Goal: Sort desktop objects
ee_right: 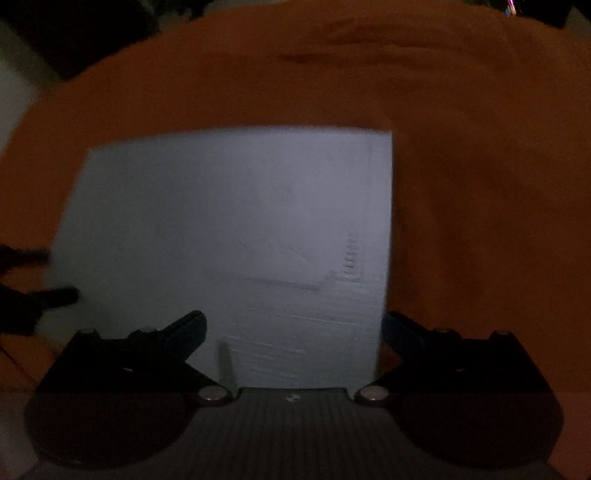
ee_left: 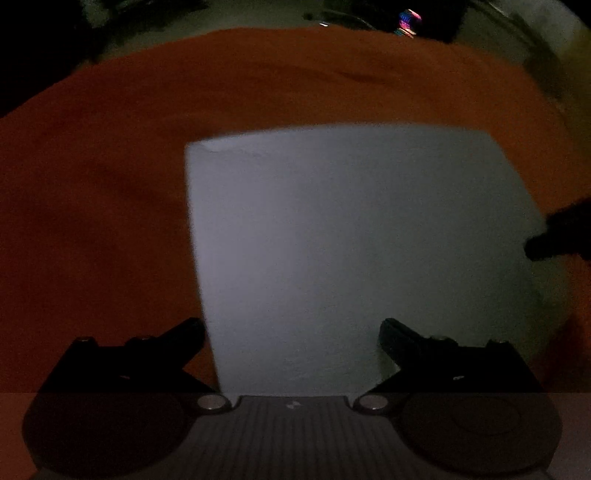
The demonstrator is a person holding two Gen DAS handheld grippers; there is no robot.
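A white sheet of paper lies flat on the orange cloth; it also shows in the right wrist view, with faint printed lines near its right side. My left gripper is open, hovering low over the sheet's near left edge. My right gripper is open over the sheet's near right edge. The right gripper's dark fingertips show at the sheet's right side in the left wrist view. The left gripper's fingers show at the sheet's left side in the right wrist view.
The scene is dim. The orange cloth covers the table around the sheet. Dark shapes and a small coloured light lie beyond the cloth's far edge. A dark object sits at the far left.
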